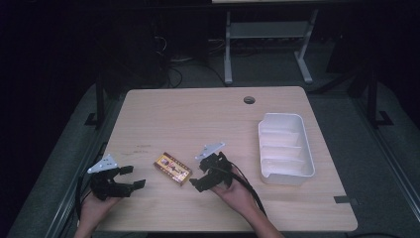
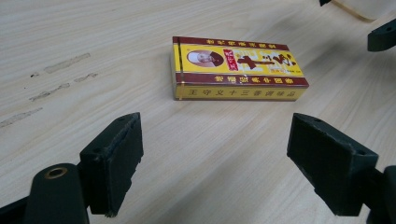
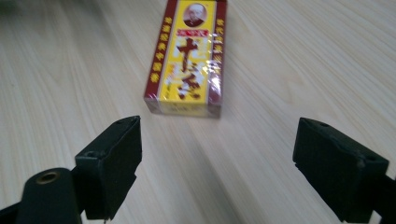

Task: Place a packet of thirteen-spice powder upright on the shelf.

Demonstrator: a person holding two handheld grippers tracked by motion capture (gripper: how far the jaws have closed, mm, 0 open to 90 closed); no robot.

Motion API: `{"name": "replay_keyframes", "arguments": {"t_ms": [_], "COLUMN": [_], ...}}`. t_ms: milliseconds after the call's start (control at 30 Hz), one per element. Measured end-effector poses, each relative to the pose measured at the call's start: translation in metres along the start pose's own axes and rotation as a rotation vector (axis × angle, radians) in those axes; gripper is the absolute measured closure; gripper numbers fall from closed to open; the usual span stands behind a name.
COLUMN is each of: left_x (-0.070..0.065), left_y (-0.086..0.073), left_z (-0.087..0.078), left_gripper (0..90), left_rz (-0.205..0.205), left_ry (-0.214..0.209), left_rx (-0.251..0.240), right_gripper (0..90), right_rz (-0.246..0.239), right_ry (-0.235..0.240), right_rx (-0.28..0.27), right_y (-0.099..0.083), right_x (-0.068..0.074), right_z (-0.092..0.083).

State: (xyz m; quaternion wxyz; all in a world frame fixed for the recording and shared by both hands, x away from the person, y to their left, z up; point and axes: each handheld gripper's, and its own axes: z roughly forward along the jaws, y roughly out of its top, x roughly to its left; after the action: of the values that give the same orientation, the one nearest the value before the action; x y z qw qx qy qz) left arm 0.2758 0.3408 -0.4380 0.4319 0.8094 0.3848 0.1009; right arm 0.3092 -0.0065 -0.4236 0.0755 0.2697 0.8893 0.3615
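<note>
A small yellow and dark-red box (image 1: 172, 168) with printed characters lies flat on the wooden table (image 1: 208, 119), near its front middle. My left gripper (image 1: 132, 177) is to the left of the box, open, with nothing between its jaws. In the left gripper view the box (image 2: 238, 69) lies ahead with its long side toward my left gripper (image 2: 233, 161). My right gripper (image 1: 204, 173) is just right of the box, open and empty. Seen from the right gripper view, the box (image 3: 187, 60) has its short end facing my right gripper (image 3: 233, 163), a short way off.
A white plastic tray (image 1: 286, 148) with ribbed bottom stands at the right side of the table. A round cable hole (image 1: 249, 99) is near the far edge. Black cables trail off the front edge. The room beyond the table is dark.
</note>
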Motion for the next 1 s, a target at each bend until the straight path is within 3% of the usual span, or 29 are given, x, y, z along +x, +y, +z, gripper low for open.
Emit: {"name": "replay_keyframes", "arguments": {"t_ms": [233,367,800,1000], "left_x": [-0.001,-0.001,0.0,0.0], "left_y": [0.0,0.0,0.0,0.0], "left_z": [0.001,0.001,-0.001,-0.001], "left_gripper": [17.7,17.7,17.6,17.6], "left_rz": [0.003,0.001,0.002,0.0], "left_ry": [0.002,0.003,0.005,0.007], "left_rx": [0.005,0.003,0.0,-0.001], "right_gripper": [14.7,14.7,14.6,14.6], "right_rz": [0.035,0.027,-0.025,-0.024], "right_ry": [-0.007,0.0,0.039,0.052], "right_rx": [-0.014,-0.016,0.006,0.037], "right_y": [-0.008,-0.002,0.034,0.042], "right_x": [-0.009,-0.005,0.011,0.015], "right_z": [-0.01,-0.007,0.03,0.054]}}
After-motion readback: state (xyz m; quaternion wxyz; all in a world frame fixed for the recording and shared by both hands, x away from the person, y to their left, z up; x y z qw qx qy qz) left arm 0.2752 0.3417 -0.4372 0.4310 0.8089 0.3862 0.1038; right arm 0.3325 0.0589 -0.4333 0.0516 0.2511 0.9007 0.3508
